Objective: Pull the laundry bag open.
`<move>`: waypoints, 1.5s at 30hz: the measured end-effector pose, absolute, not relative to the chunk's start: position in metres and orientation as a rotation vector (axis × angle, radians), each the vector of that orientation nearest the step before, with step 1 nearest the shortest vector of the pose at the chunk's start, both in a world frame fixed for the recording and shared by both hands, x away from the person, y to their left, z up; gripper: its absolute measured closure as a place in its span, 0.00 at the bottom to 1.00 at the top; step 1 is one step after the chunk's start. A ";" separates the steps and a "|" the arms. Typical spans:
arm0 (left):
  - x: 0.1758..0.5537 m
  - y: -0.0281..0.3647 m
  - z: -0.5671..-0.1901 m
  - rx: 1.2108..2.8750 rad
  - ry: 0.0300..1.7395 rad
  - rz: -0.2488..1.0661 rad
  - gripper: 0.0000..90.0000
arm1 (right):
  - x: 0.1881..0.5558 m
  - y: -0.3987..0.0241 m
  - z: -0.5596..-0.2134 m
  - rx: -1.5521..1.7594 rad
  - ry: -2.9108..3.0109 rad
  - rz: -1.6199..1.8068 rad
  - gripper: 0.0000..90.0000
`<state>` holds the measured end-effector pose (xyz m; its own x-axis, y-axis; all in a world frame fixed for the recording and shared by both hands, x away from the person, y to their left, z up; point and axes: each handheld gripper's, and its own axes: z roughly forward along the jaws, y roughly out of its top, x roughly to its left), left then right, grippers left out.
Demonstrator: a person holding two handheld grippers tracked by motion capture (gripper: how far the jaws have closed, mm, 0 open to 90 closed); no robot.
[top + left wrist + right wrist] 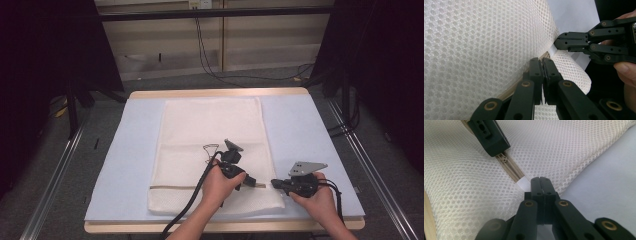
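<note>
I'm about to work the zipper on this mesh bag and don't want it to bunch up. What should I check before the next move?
1. Right tongs shut on the white fabric tab at the zipper's end: ok.
2. Left tongs shut, at the beige zipper by its small beige slider: ok.
3. Left tongs gripping the slider's pull: cannot tell, their tips hide it.
4. Zipper straight between slider and tab: ok.
5. White mesh laundry bag flat on the light blue mat in the high view: ok.
</note>
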<state>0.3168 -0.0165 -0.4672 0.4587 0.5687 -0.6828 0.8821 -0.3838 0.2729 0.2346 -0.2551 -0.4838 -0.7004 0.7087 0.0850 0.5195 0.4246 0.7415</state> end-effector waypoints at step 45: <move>0.319 0.037 -0.460 2.065 1.189 -0.619 0.97 | 0.235 -0.256 -0.484 1.086 2.437 1.155 1.00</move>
<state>0.3194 0.0368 -0.4601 0.4733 0.5620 -0.6783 0.8780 -0.3636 0.3114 0.2351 -0.2564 -0.4845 -0.6976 0.7097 0.0982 0.5253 0.4135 0.7437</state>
